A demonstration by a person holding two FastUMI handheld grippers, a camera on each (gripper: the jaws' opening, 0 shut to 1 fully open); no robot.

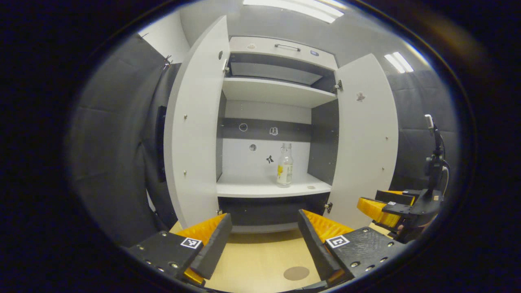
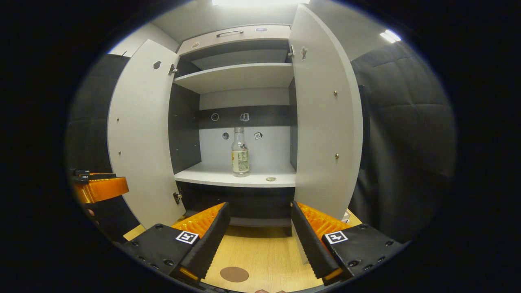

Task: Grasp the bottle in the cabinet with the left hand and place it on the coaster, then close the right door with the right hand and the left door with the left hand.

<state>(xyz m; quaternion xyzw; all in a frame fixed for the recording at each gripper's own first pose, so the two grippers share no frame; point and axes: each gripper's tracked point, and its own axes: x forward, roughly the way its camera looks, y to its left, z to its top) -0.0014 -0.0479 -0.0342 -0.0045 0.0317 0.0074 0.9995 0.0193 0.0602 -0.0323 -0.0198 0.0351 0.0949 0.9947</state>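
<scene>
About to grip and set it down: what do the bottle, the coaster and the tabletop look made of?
Bottle: clear, glossy, likely glass, though plastic is possible; the cabinet's back wall shows through it above a paper-looking label.
Coaster: a flat, matte brown disc, perhaps cork or leather; too small to tell.
Tabletop: pale wood or wood-look laminate, with faint straight grain and a smooth satin sheen.

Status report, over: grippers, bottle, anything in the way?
Left gripper open, right gripper open, both empty. Bottle upright on cabinet shelf; coaster bare. Both doors open, path clear.
</scene>
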